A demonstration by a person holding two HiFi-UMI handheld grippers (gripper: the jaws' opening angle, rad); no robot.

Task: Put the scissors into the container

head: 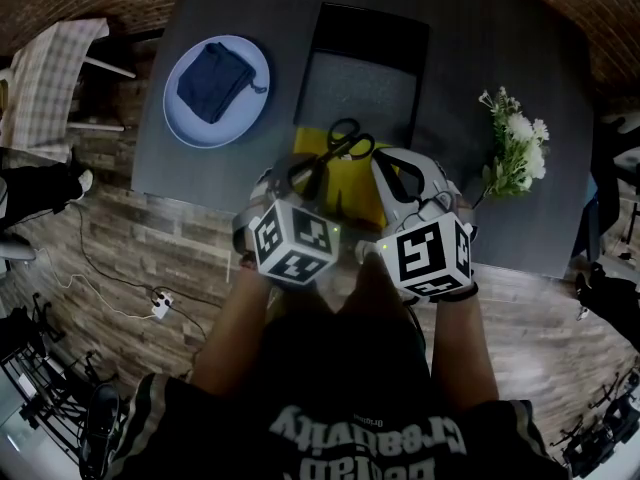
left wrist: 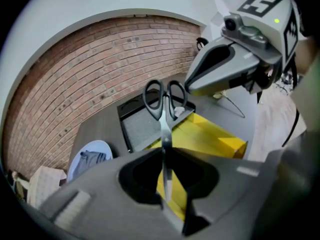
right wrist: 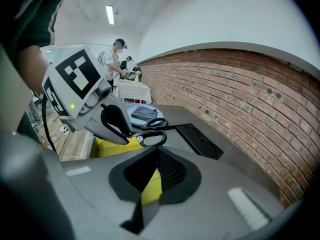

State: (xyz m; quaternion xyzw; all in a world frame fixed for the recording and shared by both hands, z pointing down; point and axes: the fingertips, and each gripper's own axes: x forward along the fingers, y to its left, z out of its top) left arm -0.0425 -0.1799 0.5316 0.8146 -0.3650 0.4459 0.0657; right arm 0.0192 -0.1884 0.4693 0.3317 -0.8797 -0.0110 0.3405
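Observation:
Black-handled scissors (head: 337, 146) hang over a yellow open container (head: 368, 190) near the table's front edge. My left gripper (head: 312, 186) is shut on their closed blades. The handles (left wrist: 163, 100) point away from me and the blade tip (left wrist: 167, 191) runs down between the jaws. In the left gripper view the yellow container (left wrist: 215, 140) lies below the scissors. My right gripper (head: 396, 173) hovers just right of the scissors, jaws together with nothing in them. From the right gripper view, the scissors (right wrist: 151, 129) stick out of the left gripper (right wrist: 129, 132), just beyond my right gripper (right wrist: 153, 153).
A black tray (head: 365, 73) with a grey mat lies behind the yellow container. A light blue plate (head: 190, 123) with a dark cloth sits at the back left. White flowers (head: 515, 153) stand at the right. The floor has cables and a power strip (head: 160, 306). People stand far off.

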